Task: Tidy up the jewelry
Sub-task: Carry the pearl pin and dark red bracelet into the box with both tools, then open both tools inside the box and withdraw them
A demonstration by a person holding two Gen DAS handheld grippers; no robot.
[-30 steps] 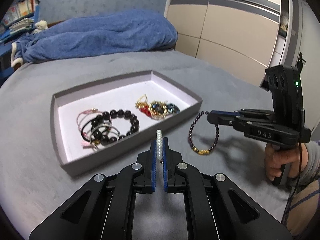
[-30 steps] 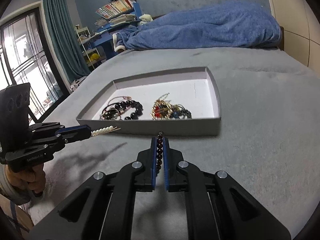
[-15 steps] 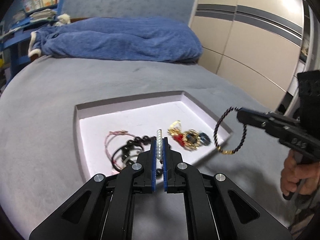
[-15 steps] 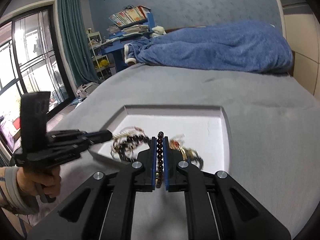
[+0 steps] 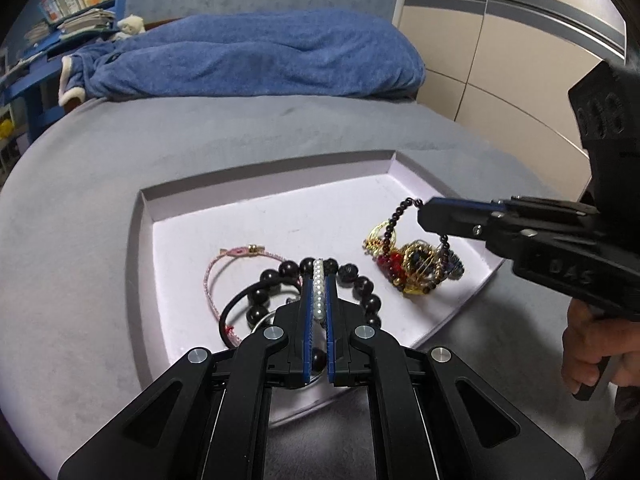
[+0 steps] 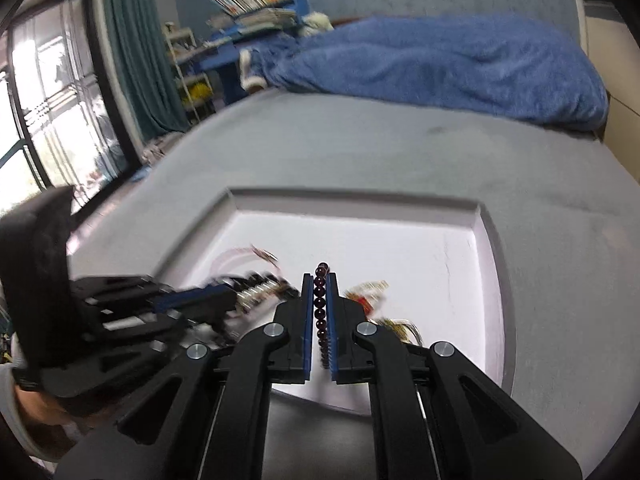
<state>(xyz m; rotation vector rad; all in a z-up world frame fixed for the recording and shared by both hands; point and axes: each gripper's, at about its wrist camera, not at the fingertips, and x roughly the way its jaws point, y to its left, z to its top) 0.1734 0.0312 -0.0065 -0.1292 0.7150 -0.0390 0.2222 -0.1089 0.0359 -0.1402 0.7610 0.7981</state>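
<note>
The left gripper [image 5: 319, 280] reaches up from the bottom centre of its own view, its blue-lined fingers [image 5: 306, 312] pinched close together. The right gripper [image 5: 420, 209] enters from the right edge of that frame — jaws clamped, a bare hand [image 5: 588, 354] wrapped round its handle at lower right.

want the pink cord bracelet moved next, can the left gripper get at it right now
Probably not yet. The left gripper is shut on the pearl strand, so its fingers are full. The pink cord bracelet lies uncovered in the tray, just left of the fingertips, partly under the black bead bracelet.
</note>
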